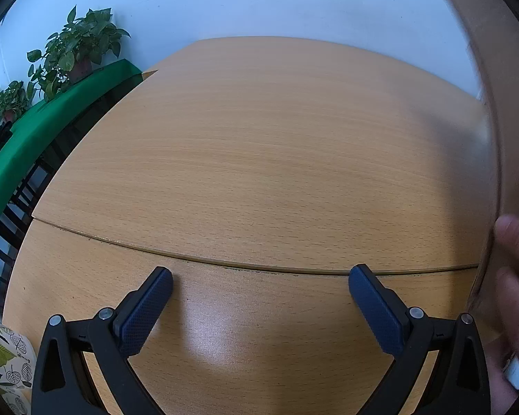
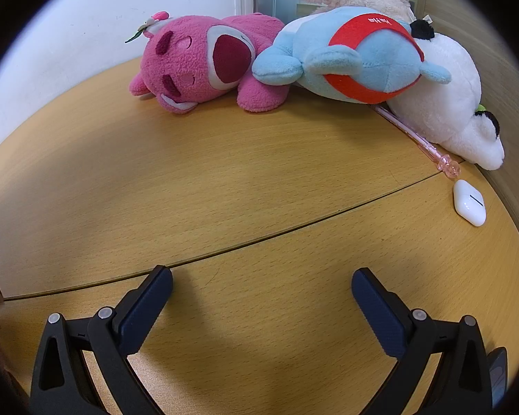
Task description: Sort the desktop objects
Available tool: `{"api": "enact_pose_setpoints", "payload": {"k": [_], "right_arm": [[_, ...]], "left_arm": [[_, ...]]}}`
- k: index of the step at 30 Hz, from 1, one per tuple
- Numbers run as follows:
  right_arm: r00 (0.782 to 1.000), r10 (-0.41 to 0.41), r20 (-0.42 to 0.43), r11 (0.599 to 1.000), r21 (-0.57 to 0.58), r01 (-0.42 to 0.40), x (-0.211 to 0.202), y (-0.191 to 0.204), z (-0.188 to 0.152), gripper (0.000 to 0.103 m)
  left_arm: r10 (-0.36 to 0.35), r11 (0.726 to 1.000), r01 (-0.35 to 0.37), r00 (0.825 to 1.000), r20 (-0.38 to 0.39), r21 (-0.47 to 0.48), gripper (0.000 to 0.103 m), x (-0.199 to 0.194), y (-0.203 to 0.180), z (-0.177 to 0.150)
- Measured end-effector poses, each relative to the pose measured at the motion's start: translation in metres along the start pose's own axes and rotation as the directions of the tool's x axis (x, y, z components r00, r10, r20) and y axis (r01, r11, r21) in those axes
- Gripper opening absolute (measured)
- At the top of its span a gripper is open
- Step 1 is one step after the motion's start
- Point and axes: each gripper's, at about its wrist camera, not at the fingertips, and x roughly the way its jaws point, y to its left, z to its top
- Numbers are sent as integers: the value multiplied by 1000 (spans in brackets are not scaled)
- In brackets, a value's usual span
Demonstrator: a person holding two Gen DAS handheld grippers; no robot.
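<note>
Both tools stand spread and empty over the beech-grain desk (image 1: 259, 159): the left gripper (image 1: 260, 278) faces a bare stretch running to the far edge at the white wall, hemmed on its right by a blurred cardboard panel (image 1: 501, 103). The right gripper (image 2: 262, 280) has open wood ahead, with the sorting things crowded at the far right corner — a fuzzy pink plush (image 2: 204, 65), a blue-and-red plush (image 2: 356, 58) and a white plush (image 2: 456, 103) touching in a row. A slim clear-pink pen (image 2: 418, 138) lies beside the white plush, a smooth white earbud case (image 2: 469, 202) just nearer.

Wooden counter (image 1: 259, 159) with seam across. Potted plants (image 1: 76, 48) on green-covered ledge (image 1: 52, 117) at left, against white wall (image 1: 259, 0). Leaf-print paper (image 1: 7, 356) at lower left corner.
</note>
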Motion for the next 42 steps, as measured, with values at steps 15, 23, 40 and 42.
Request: {"api": "enact_pose_setpoints", "payload": {"k": [15,23,40,42], "right_arm": [[1000,0,0,1000,1,0,2,1,1,103],[1000,0,1,1000,1,0,1,2,-1,103],[1000,-1,2,1000,4,1,1,3,-3,103],[1000,-2,2,1000,4,2,1,3,-3,103]], "left_arm": [[-3,1000,3,1000,0,0,103,0,0,0],[-5,1000,5,1000,0,0,103,0,0,0],[-6,1000,6,1000,0,2,103,0,0,0],[-6,1000,6,1000,0,3,103,0,0,0]]}}
